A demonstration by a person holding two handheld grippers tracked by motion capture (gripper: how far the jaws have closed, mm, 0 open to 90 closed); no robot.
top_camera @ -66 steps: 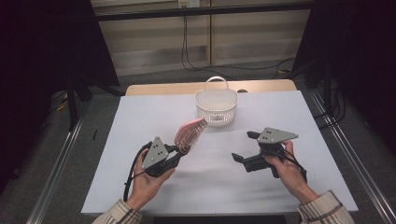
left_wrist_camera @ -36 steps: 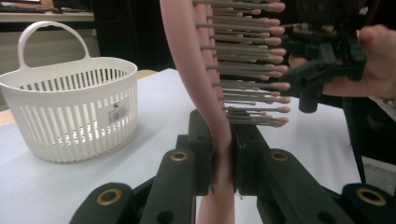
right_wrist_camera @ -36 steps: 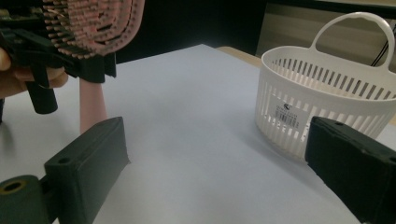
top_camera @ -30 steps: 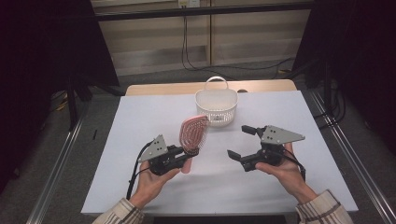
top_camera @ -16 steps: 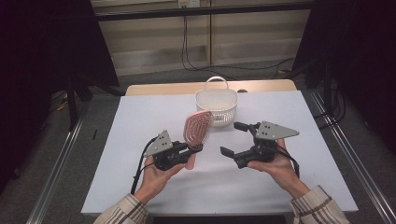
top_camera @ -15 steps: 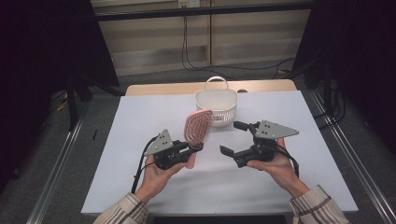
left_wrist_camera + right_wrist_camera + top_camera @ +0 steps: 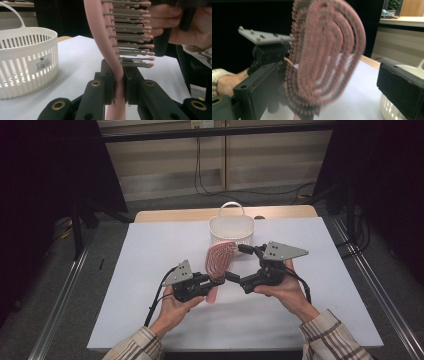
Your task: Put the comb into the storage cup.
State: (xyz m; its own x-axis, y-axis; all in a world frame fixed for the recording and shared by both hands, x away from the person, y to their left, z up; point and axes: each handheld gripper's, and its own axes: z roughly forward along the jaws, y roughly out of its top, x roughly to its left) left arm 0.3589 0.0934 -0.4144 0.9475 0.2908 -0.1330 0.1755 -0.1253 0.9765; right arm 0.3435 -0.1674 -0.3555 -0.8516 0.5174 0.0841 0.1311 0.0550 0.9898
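The pink hairbrush (image 7: 220, 261) stands upright just in front of the white slotted plastic basket (image 7: 231, 229), held above the white counter (image 7: 145, 255). Its oval head is an open frame of curved ribs set with rows of thin grey bristles ending in rounded pink tips (image 7: 147, 45); the handle is smooth pink plastic. The left gripper (image 7: 214, 281) is clamped tight on the handle just below the head, its black jaws pressing both sides. The right gripper (image 7: 239, 262), on the brush's other side, stands wide open, one jaw on each side of the bristled head, not pressing it.
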